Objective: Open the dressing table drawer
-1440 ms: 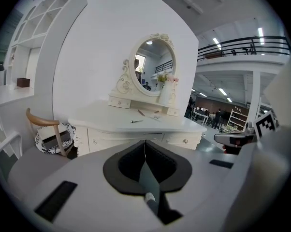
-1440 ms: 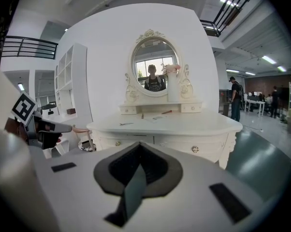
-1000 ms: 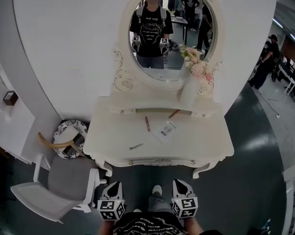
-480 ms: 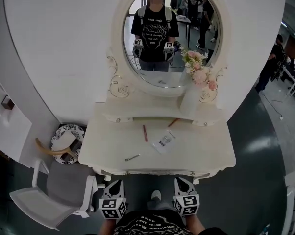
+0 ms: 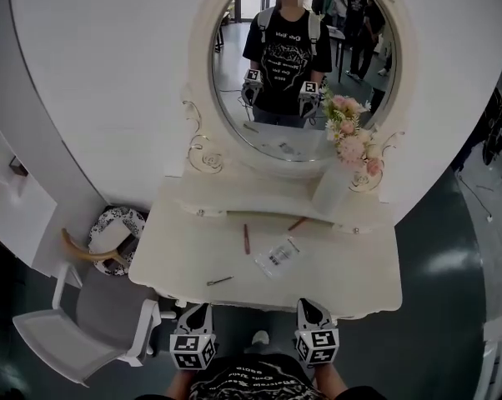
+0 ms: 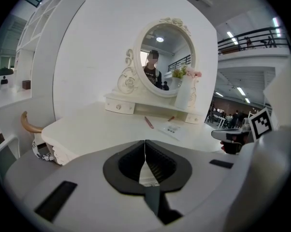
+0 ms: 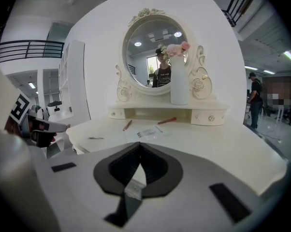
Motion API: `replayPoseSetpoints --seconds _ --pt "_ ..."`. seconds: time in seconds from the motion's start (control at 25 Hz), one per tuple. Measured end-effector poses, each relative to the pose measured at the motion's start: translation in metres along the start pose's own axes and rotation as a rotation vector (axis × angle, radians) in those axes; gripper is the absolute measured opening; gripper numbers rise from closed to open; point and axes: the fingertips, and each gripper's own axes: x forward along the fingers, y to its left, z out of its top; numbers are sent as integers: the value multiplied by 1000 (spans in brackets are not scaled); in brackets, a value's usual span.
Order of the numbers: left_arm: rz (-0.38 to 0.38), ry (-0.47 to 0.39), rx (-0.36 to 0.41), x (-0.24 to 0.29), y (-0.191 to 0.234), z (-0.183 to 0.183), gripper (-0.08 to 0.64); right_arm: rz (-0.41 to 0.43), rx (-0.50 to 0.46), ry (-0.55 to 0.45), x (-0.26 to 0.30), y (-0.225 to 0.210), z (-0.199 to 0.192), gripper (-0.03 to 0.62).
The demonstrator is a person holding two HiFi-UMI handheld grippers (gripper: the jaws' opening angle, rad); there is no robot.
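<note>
With left gripper (image 5: 196, 310) and right gripper (image 5: 309, 305) both pressed together, empty, either may bump the tabletop's (image 5: 343, 267) front edge and miss the drawer hidden beneath.

The head view's top edge cuts off the mirror (image 5: 297, 73); the rim of the counter (image 5: 351, 265) hides the drawer front; the print on the packet (image 5: 278, 256) is unreadably small.
</note>
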Motion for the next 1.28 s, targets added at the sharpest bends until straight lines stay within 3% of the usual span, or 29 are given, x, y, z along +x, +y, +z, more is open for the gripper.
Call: replayPoseSetpoints --seconds 0.52,0.8,1.28 --pt "73 -22 -66 47 -20 12 17 114 -44 43 41 -32 7 11" --pt "-3 -2 -52 57 -45 12 17 140 -49 62 46 -36 3 11" --pt "34 6 -35 76 -17 31 17 141 -48 84 58 -26 7 11"
